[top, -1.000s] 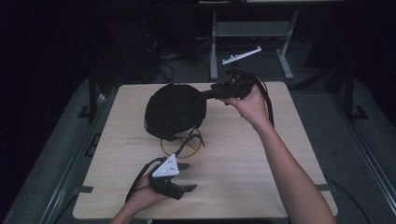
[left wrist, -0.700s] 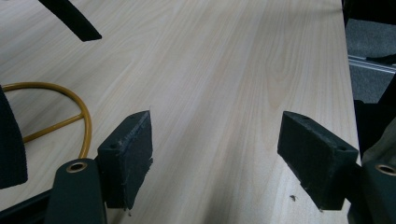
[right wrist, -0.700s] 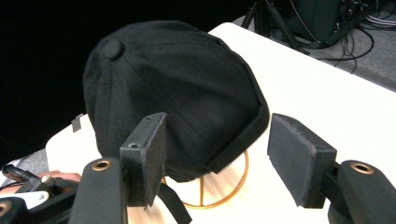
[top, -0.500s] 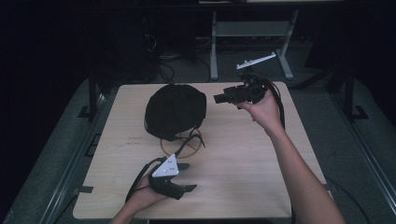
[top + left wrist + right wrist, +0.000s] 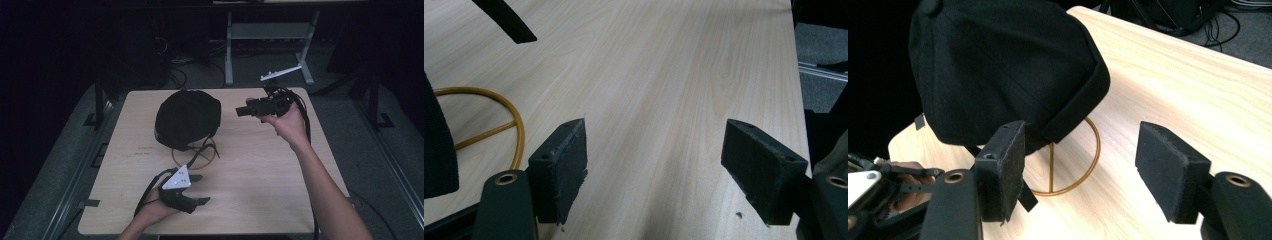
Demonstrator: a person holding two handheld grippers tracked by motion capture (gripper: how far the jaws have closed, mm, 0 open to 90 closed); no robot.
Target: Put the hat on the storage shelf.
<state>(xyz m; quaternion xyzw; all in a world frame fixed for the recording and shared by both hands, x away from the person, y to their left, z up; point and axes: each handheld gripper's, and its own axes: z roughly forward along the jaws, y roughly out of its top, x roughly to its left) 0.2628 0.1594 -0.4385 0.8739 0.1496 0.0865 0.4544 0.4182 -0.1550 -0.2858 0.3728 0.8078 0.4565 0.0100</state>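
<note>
Toward the far edge of the table (image 5: 280,200), left of its middle, one black cap (image 5: 187,117) sits on one thin gold wire stand (image 5: 196,156). The cap overhangs the stand's ring on every side, so the perch looks light: a sideways nudge could tip cap and stand together, and a pinch on loose cloth alone would probably drag the cap off crooked. The right gripper (image 5: 243,111) hangs just beside the cap, near the far right corner, jaws spread and empty. The left gripper (image 5: 202,189) rests by the near edge, jaws also wide apart, nothing between them. How the stand's upright meets the cap is hidden under the cloth. Count: one cap, one stand, two grippers.
</note>
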